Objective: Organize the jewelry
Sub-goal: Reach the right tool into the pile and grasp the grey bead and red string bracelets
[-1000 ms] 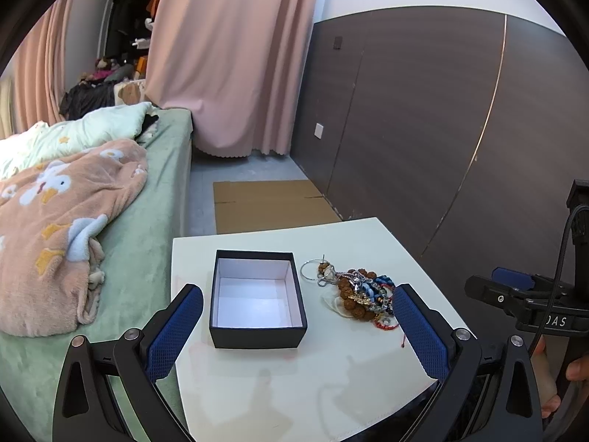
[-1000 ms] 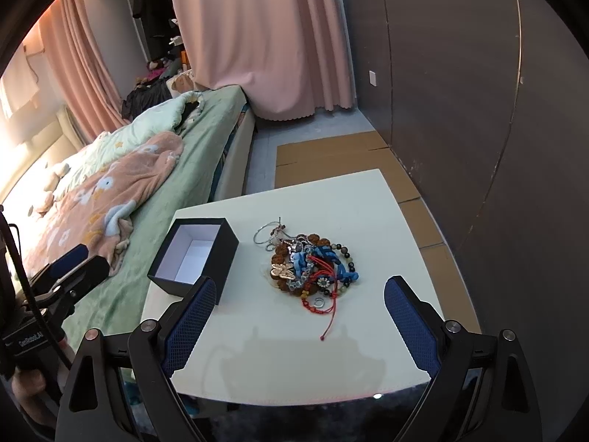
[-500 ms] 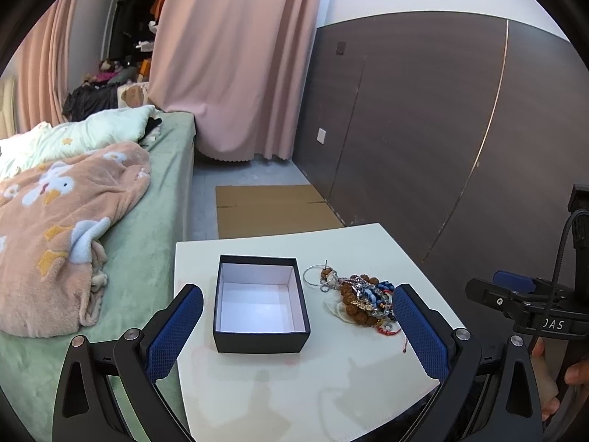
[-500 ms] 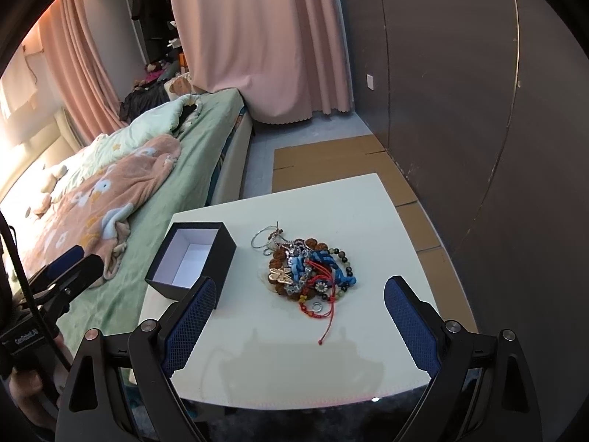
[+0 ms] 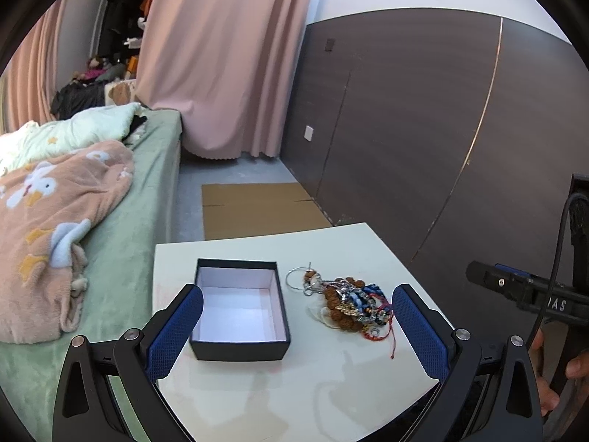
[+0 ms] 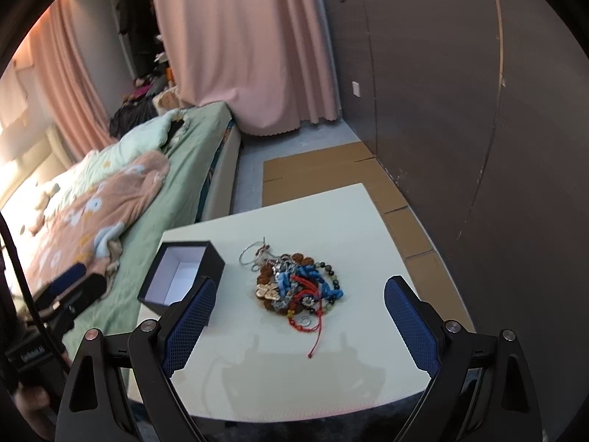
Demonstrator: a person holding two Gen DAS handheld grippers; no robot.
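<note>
Both our claws, left (image 5: pixel 294 331) and right (image 6: pixel 296 324), are spread wide and empty above the tabletop (image 6: pixel 368 228); risk: jewelry pile (image 6: pixel 298 287) beside the box (image 5: pixel 239 309) is tangled, so one pinch drags several pieces.

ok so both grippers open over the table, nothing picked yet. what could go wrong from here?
1. The jewelry pile is tangled: beads, blue cord and red string overlap, so gripping one piece may drag several along.
2. The black box is light-looking and sits near the table edge on the bed side; a nudge could push it off.
3. The small ring lies flat, likely hard for wide jaws to grip.
</note>
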